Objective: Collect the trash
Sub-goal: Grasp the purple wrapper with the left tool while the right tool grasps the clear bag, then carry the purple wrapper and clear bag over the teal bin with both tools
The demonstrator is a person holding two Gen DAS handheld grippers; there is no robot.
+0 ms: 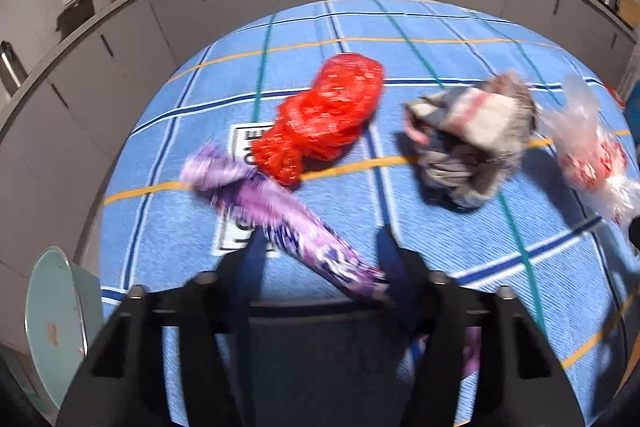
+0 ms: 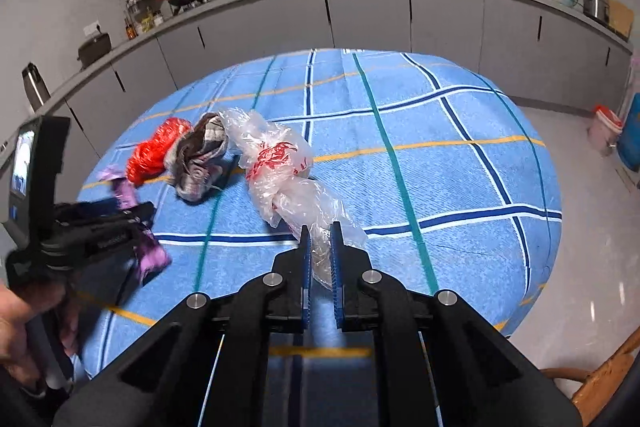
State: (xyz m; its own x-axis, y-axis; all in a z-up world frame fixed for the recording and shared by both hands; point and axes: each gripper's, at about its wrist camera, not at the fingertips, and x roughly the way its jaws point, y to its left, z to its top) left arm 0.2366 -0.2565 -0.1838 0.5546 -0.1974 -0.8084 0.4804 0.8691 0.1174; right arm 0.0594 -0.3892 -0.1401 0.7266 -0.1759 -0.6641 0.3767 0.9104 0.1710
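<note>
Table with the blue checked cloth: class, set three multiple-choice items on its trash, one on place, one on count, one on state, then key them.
1. The grey crumpled cloth lies between:
A. red bag and clear bag
B. purple wrapper and a bin
C. two cups

2. Items on the table:
A. two
B. four
C. six

3. The right gripper is:
A. wide open
B. shut on the clear bag
C. holding the red bag

Key: A, it sits between both; B, four pieces show; B, the blue pads pinch the clear plastic.
</note>
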